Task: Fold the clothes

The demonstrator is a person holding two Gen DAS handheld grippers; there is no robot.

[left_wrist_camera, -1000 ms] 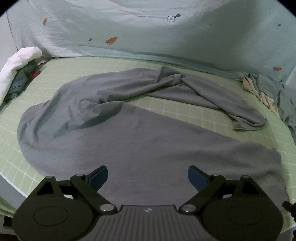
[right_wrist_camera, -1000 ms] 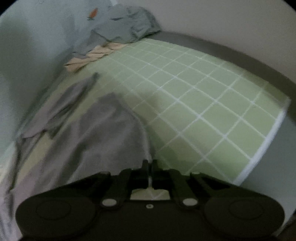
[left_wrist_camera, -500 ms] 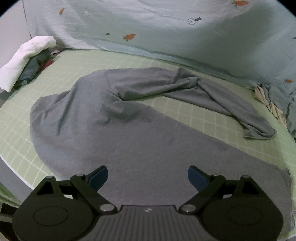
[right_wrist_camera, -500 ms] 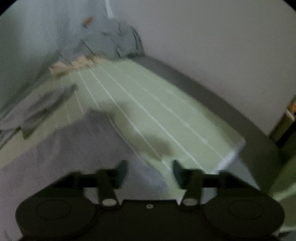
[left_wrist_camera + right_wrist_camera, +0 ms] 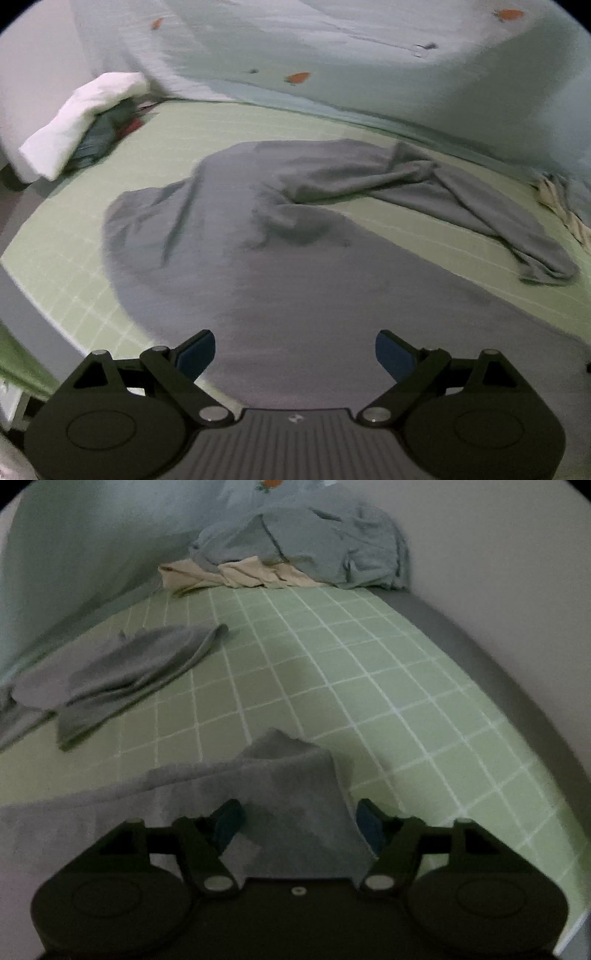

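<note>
Change since a second ago: our right claw, then clenched on nothing, now stands with its jaws spread, and a corner of the grey garment lies between them. Our left claw has kept its wide spread throughout; its view has swung so that the white bundle at the far left of the bed shows larger.

Item, grey garment: spread across the green checked sheet, body broad and mostly flat. One long part trails off rumpled toward the right, ending in a bunched cuff. We see no neat fold in it; wrinkles gather near the middle. We judge the folding of this piece far from complete: the trailing part wants laying in and the body wants doubling over.

Item, heap of other clothes: blue-grey and cream pieces, crumpled at the head of the bed, unfolded.

Item, left claw: released, wide, above the near hem, gripping nothing.

Item, right claw: released, jaws either side of the garment's corner, the cloth between the blue pads but not pinched.
</note>
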